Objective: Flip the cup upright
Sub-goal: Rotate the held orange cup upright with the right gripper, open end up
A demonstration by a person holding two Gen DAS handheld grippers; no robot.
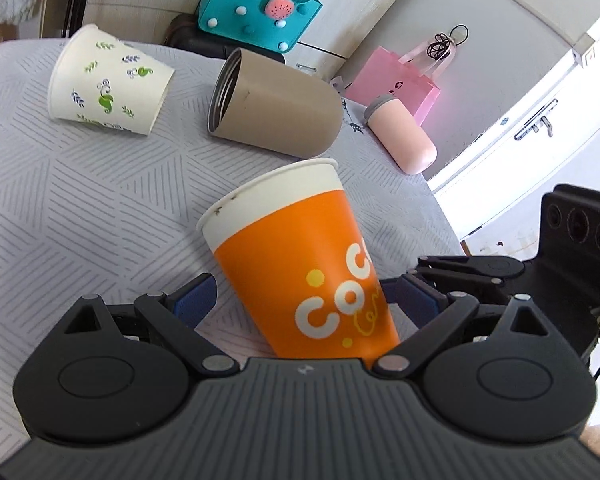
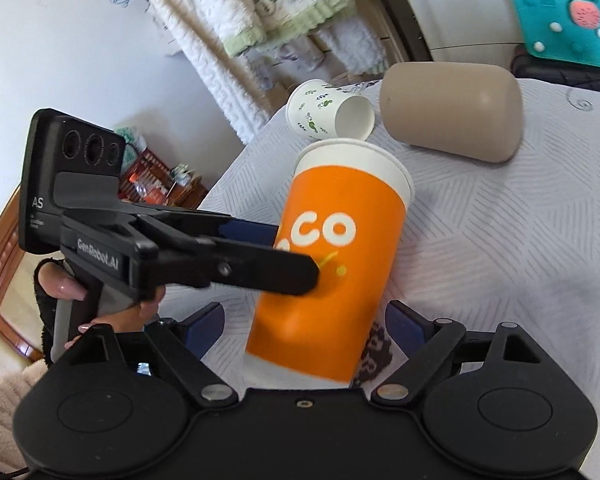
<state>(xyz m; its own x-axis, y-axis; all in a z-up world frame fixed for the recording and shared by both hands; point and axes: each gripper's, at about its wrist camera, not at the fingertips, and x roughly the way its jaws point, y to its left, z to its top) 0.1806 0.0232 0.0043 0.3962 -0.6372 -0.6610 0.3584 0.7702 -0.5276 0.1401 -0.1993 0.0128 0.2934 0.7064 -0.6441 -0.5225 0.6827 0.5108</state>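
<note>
An orange cup [image 1: 300, 264] stands mouth-up but tilted at the centre of both wrist views, its base low on a quilted grey cover [image 1: 80, 200], apparently near the end of being turned upright. The left gripper [image 1: 304, 304] straddles the cup's lower body. The right wrist view shows one finger across the front and the other passing behind, seemingly to steady the lean. Its own view shows a sliver of gap at the left-hand pad, so whether its jaws truly clamp the cup cannot be told. The right gripper [image 2: 304, 320] waits with jaws apart on both sides of the base (likely a guard against toppling). Toward the top of the frames a leaf-printed paper cup [image 1: 108, 80], a tan tumbler [image 1: 276, 108] and a pink bottle [image 1: 400, 136] lie on their sides.
</note>
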